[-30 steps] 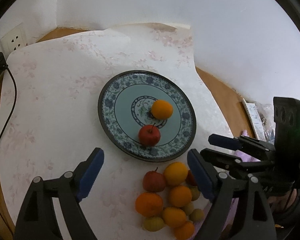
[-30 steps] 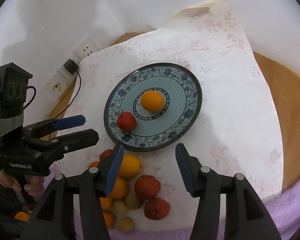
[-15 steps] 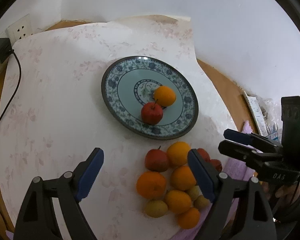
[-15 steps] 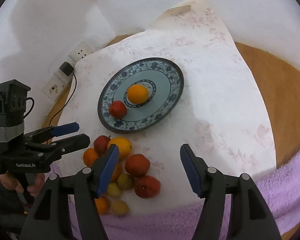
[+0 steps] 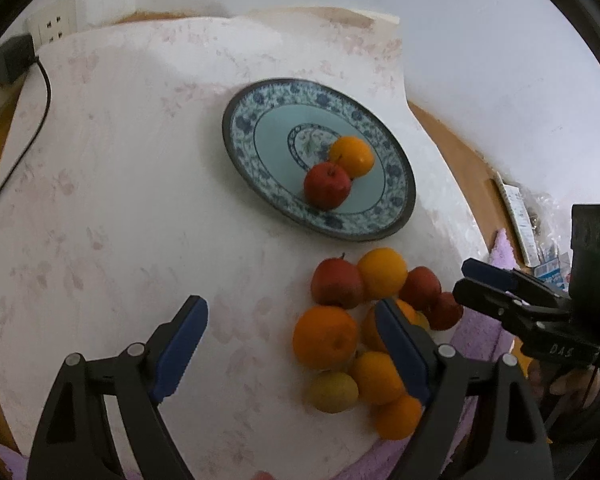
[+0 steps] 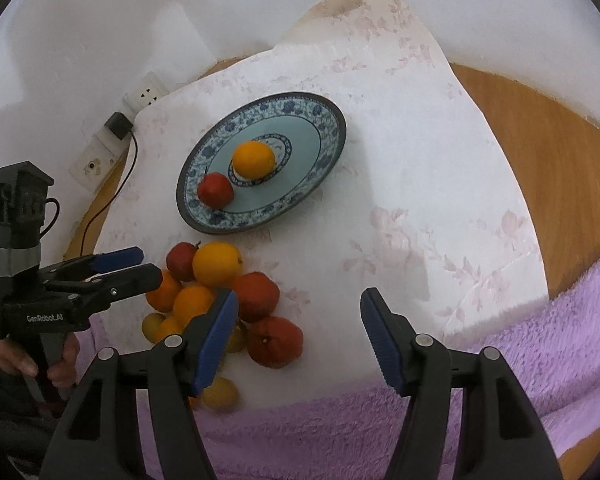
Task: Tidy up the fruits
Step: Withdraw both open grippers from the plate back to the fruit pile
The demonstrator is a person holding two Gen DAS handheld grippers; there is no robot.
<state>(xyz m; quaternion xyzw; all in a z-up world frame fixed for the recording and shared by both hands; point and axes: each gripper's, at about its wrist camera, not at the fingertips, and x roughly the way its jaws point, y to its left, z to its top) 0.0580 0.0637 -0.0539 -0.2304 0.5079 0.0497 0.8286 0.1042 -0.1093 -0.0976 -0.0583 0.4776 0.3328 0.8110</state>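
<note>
Near the middle of the left wrist view sits the round blue-and-white patterned ceramic plate (image 5: 260, 162), and on it I see one red apple (image 5: 326, 185) touching one orange (image 5: 352, 156) just behind it. Below the plate, toward the lower right of that frame, lies the loose pile of fruit (image 5: 364, 324) on the white floral tablecloth (image 5: 120, 200): red apples, oranges and a few small yellow-green fruits, all bunched together and touching. My left gripper (image 5: 292, 344) fills the bottom of its own view with its blue-padded jaws spread wide and nothing between them; its right finger overlaps the pile in the picture, though I cannot tell if it touches any fruit. At the right edge of the same frame my right gripper (image 5: 470, 280) pokes in from the side, its two fingers close together from this angle. From the right wrist view, though, the right gripper (image 6: 296, 336) shows its jaws clearly parted and empty, hovering low over the near edge of the cloth, with the pile at its left finger. A fluffy purple towel (image 6: 520, 360) lies across the bottom and lower right of that frame, under the cloth's edge. At the upper left a white wall socket (image 6: 146, 94) and a black plug with its cord (image 6: 118, 124) are visible beside the wooden tabletop (image 6: 540, 152).
</note>
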